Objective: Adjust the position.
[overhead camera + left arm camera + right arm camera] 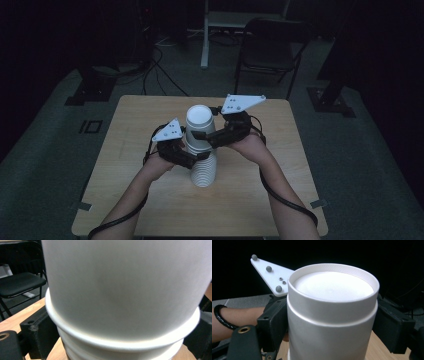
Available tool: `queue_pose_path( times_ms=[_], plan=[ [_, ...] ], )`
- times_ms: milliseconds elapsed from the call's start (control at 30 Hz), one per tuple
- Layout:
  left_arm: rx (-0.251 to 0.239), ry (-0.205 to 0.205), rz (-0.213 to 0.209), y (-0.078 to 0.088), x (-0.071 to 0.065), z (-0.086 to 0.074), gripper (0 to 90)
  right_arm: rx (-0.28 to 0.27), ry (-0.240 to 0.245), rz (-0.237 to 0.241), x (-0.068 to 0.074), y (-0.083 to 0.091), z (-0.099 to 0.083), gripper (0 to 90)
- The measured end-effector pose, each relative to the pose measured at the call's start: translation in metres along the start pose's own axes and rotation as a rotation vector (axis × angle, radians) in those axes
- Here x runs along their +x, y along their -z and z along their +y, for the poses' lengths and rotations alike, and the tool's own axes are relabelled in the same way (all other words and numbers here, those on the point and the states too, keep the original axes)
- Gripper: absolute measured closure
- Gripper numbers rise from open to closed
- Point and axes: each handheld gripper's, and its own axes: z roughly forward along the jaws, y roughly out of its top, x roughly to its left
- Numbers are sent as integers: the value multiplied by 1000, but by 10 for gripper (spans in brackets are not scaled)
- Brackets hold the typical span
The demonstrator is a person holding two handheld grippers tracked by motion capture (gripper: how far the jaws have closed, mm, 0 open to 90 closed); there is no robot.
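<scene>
Dim room; grey carpet floor; black folding chair behind wooden table; cables on floor.

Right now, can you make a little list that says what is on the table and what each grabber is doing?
Thing in hand: stack of white paper cups, standing upside down
Top cup: sits highest, flat bottom facing up
Left gripper: jaws on either side of the lower cups of the stack
Right gripper: jaws on either side of the top cup
Table: light wood, the stack stands near its middle
Behind the table: a dark folding chair
Room: dim
</scene>
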Motion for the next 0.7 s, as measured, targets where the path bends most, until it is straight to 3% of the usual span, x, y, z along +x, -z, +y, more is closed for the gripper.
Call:
queue_pose_path(
  times_ms=[233, 700],
  plan=[
    [9, -1, -2, 0, 0, 1, 45, -24, -6, 8, -2, 3, 5, 193],
    [9, -2, -3, 0, 0, 1, 45, -58, 15, -25, 5, 10, 19, 196]
  ],
)
